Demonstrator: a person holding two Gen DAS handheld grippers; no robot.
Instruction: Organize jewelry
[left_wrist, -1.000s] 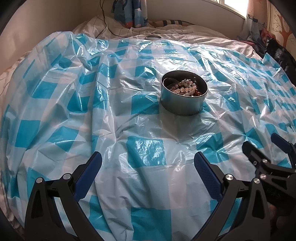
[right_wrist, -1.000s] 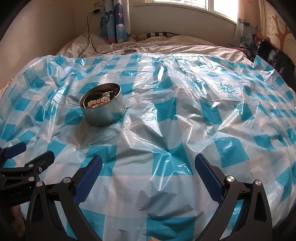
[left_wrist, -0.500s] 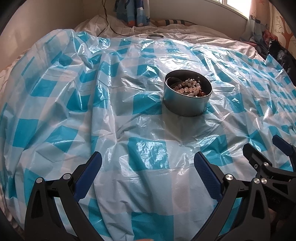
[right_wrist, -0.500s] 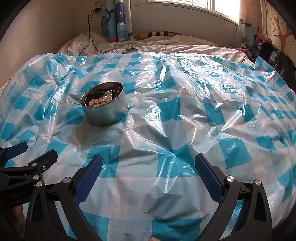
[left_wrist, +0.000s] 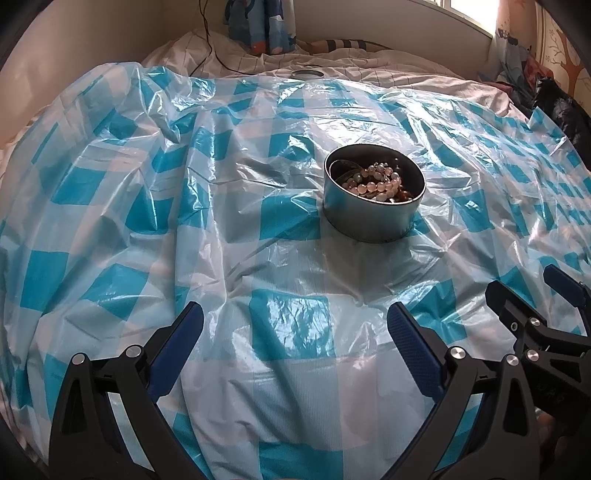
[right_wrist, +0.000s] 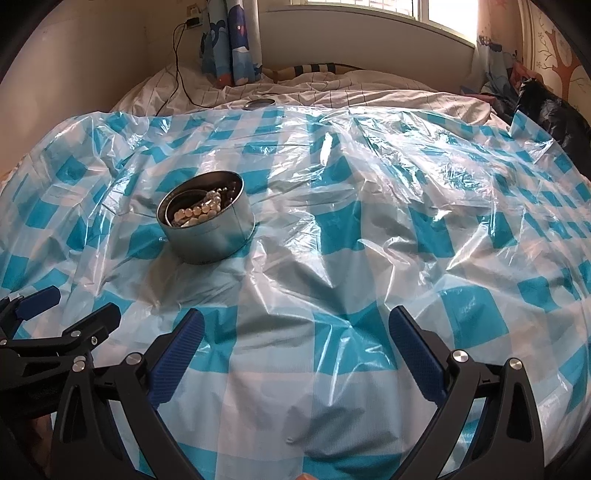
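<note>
A round metal tin (left_wrist: 373, 218) stands on a blue-and-white checked plastic sheet (left_wrist: 184, 206) spread over a bed. Pale bead bracelets (left_wrist: 380, 181) lie inside it. The tin also shows in the right wrist view (right_wrist: 210, 236), with the beads (right_wrist: 199, 212) in it. My left gripper (left_wrist: 295, 332) is open and empty, low over the sheet, short of the tin. My right gripper (right_wrist: 295, 339) is open and empty, to the right of the tin. Each gripper shows at the edge of the other's view: the right one (left_wrist: 535, 295), the left one (right_wrist: 66, 314).
A round metal lid (right_wrist: 260, 103) lies on the bedsheet beyond the plastic. A blue curtain (right_wrist: 229, 40) and a black cable (right_wrist: 177, 70) are at the back wall. A black bag (right_wrist: 550, 110) sits at the far right by the window.
Both grippers have drawn back and tilted up a little; the tin sits lower in both views and more of the back wall shows. Both stay open and empty.
</note>
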